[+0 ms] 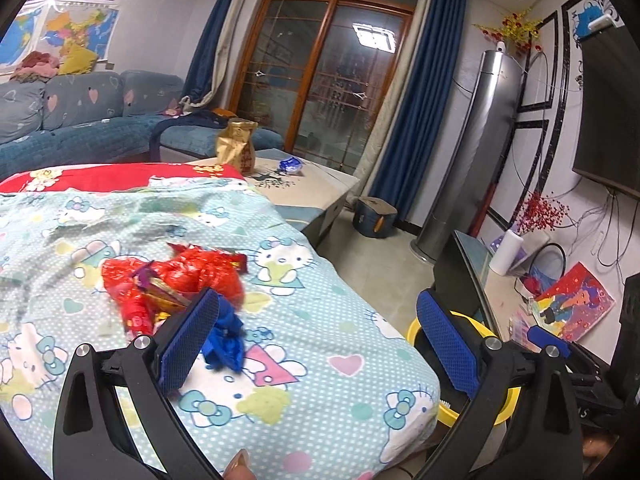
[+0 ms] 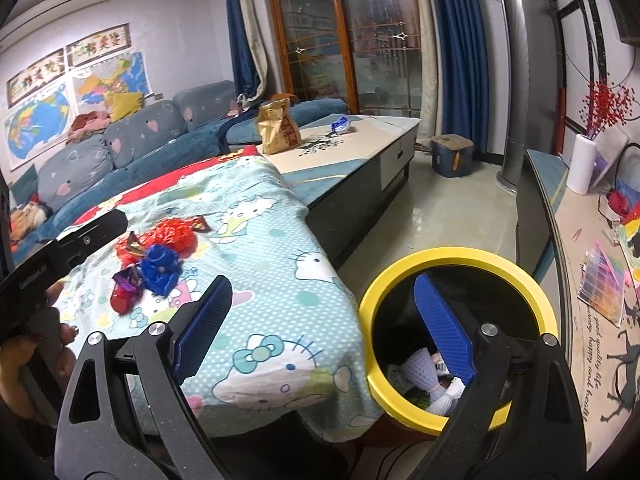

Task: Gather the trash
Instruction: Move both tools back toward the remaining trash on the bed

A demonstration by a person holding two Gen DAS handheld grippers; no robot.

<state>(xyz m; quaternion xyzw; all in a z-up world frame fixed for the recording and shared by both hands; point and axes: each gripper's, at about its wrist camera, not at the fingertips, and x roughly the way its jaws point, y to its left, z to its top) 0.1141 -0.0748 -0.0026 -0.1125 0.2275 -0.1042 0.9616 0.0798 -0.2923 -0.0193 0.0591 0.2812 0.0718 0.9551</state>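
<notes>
Wrappers [image 2: 160,256] (several), one bin [image 2: 452,258]

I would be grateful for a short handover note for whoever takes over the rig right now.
Left gripper: open, empty, over the near edge of the cartoon-print blanket.
Right gripper: open, empty, by the yellow-rimmed bin.
Trash pile (red plastic, blue plastic, wrappers) lies on the blanket, ahead of the left gripper.
Done: the bin already holds some rubbish, including white foam netting.
Left: pick up the pile and drop it in the bin. A blue wrapper on the coffee table may also be trash.
</notes>
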